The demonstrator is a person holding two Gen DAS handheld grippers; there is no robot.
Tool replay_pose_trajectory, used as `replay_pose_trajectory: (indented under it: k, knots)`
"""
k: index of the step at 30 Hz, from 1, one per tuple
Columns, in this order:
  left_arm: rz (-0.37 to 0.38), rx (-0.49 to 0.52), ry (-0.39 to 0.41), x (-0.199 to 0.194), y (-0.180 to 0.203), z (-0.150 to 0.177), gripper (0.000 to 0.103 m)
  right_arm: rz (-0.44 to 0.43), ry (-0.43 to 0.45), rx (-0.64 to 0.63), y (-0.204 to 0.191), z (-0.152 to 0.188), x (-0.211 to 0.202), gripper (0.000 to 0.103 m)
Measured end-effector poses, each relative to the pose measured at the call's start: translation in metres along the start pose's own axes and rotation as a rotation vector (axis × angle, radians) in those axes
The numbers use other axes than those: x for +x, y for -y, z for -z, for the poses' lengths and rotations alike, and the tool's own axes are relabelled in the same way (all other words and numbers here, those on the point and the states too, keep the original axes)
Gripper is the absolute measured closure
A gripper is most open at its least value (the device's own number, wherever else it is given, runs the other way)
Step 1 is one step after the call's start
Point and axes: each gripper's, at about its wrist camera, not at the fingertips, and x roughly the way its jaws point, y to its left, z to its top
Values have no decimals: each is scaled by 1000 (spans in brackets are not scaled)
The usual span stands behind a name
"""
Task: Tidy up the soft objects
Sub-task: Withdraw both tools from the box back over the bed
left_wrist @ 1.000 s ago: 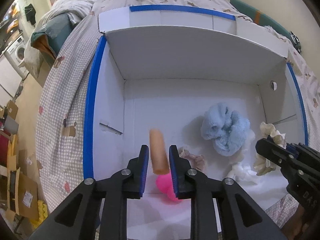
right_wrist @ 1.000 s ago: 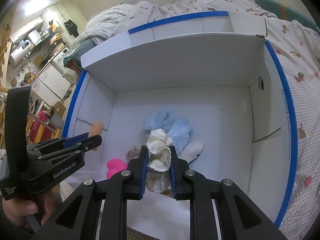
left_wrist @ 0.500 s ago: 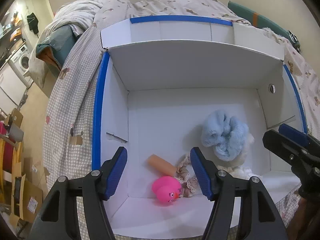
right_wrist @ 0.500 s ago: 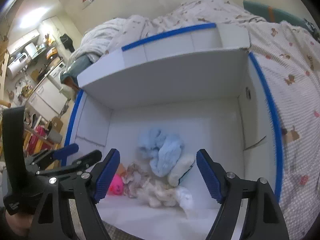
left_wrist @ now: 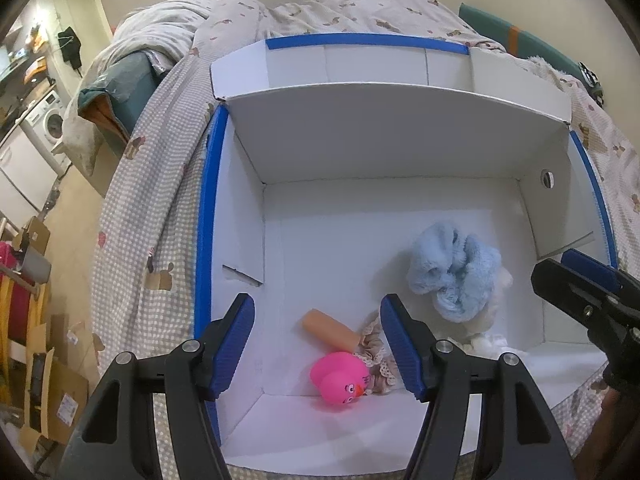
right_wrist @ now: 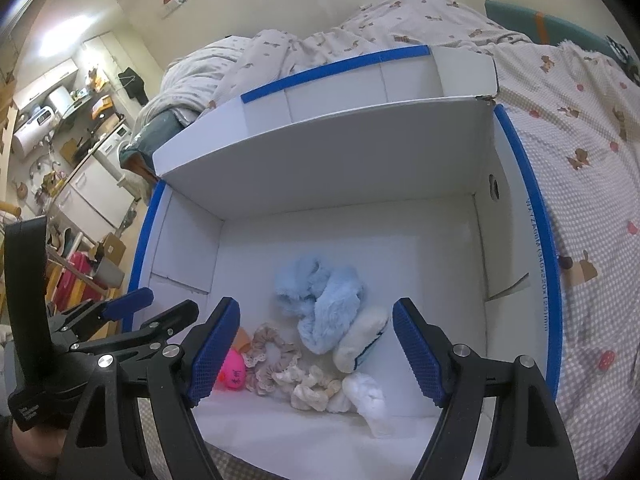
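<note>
Above the white box (left_wrist: 244, 216) both the left gripper (left_wrist: 316, 350) and the right gripper (right_wrist: 316, 354) hang released; inside, the light, squashy blue plush (right_wrist: 320, 300) should be pinched at its thick middle

A bed (left_wrist: 152, 208) covered with a checked, bear-printed sheet carries an open white cardboard box (left_wrist: 360, 148) with blue tape along its rim. The box sits directly on the sheet, its far flap raised. At the head of the bed, beyond the box, lies a rumpled quilt (right_wrist: 248, 56) in the same print. A teal cushion (left_wrist: 120, 80) lies at the bed's left edge.
</note>
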Motion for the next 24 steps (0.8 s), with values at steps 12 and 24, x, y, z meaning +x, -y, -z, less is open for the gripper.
replay_pose_trajectory:
  k: [12, 24]
  knots:
    - [3, -27, 45, -29, -12, 10, 41, 5, 37, 30, 5, 6, -21, 20]
    - [4, -78, 49, -49, -29, 37, 41, 20, 52, 26, 3, 30, -52, 20]
